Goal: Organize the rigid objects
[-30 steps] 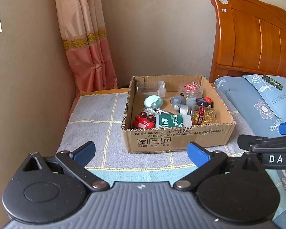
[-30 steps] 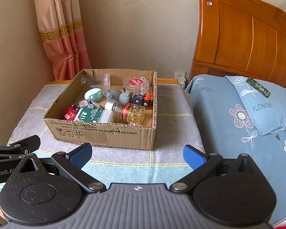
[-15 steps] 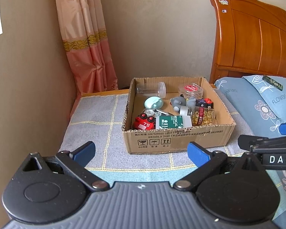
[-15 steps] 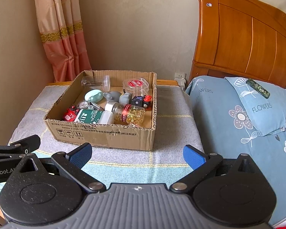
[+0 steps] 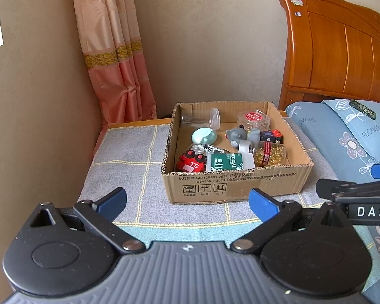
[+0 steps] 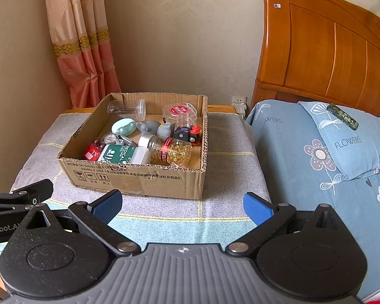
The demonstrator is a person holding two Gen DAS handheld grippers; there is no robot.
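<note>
A: Left wrist view first: left gripper (image 5: 187, 204) is spread wide, blue pads (image 5: 112, 201) apart, nothing between them. It hangs over the grey checked cloth (image 5: 129, 157), short of the box.

B: And the other one?

A: Right gripper (image 6: 182, 206), same, spread and holding nothing, just beside the left, over the near edge of the cloth.

B: Where's the stuff?

A: All in the cardboard box (image 6: 139, 177), which sits on the cloth, beyond both grippers. Front row, left to right: red toy car (image 5: 191, 162), green medical bottle (image 5: 228, 161) lying on its side, jar of yellow capsules (image 6: 174, 150) also lying down and touching it.

B: Behind those?

A: Mint oval case (image 5: 204, 135), grey figurines (image 6: 154, 128), dark dice-like cube with red parts (image 6: 187, 133). At the back wall, a clear tube (image 6: 126, 107) on its side and a clear tub with a red lid (image 6: 179, 112).

B: Around it?

A: Blue floral pillow (image 6: 342, 139) to the right with a small dark patterned object (image 6: 342, 116) on it, wooden headboard (image 6: 329, 45) behind, pink curtain (image 5: 114, 63) at the far left corner.
</note>
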